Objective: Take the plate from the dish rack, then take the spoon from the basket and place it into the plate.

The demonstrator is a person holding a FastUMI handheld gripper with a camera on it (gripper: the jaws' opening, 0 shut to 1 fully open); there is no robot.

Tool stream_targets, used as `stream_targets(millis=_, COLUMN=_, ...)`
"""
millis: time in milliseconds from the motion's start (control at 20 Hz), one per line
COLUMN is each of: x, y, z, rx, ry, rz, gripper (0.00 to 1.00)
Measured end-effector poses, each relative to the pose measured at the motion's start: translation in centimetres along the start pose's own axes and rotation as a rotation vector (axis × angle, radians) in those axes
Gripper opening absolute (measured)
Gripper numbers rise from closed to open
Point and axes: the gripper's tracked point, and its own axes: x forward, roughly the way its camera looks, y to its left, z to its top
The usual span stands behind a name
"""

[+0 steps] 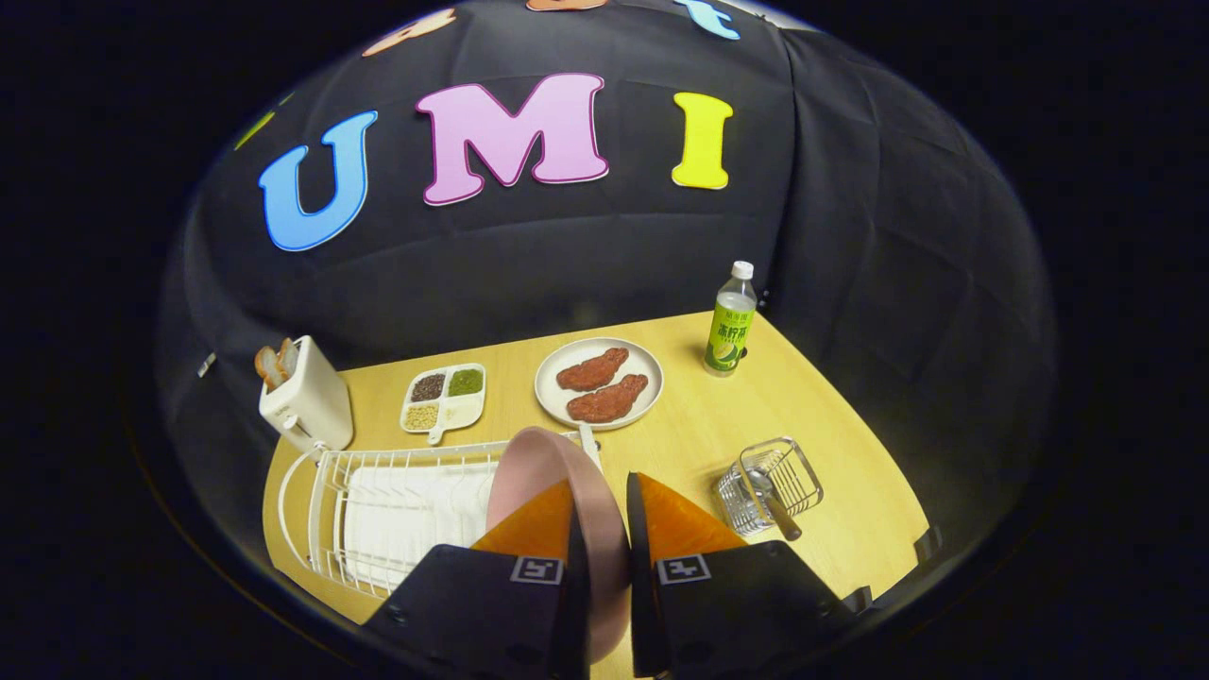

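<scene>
Two fingers of the handheld gripper (602, 515) stand nearly closed on the edge of a round pink plate (543, 463), one on each face, the plate held upright on edge between them at the right end of a white wire dish rack (378, 515). Whether its lower rim has cleared the rack's wires cannot be made out, since the fingers and the gripper body cover that part.

Judged from this, the step in hand is lifting the plate out of the rack. It would go best as a straight rise with the grip kept firm, the plate held vertical until free of the wires, then carried to bare light wooden table (689, 444) and laid flat with room beside it.

Just right of the fingers lies a small wire basket (770, 484) tipped on its side, a spoon with a dark handle (776, 515) poking out towards the gripper; its bowl is hard to tell through the mesh.

Beyond the plate sit a white round plate with two brown cutlets (599, 382), a white four-section tray of seeds and powders (445, 398) and a green-labelled drink bottle with a white cap (730, 321). A white toaster holding bread slices (304, 395) stands behind the rack's left end.
</scene>
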Motion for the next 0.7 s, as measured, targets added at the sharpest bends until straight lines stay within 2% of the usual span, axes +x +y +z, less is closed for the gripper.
stream_targets(millis=150, x=-3.0, y=-0.5, z=-2.1, rx=0.046, ry=0.043, rz=0.103, gripper=0.21)
stream_targets(millis=300, x=-5.2, y=-3.2, z=-6.2, rx=0.082, ry=0.124, rz=0.095, gripper=0.21)
stream_targets(millis=400, x=-6.6, y=-3.8, z=-8.7, rx=0.110, ry=0.163, rz=0.123, gripper=0.21)
stream_targets(millis=700, x=-7.1, y=-3.3, z=-16.3, rx=0.167, ry=0.260, rz=0.271, gripper=0.21)
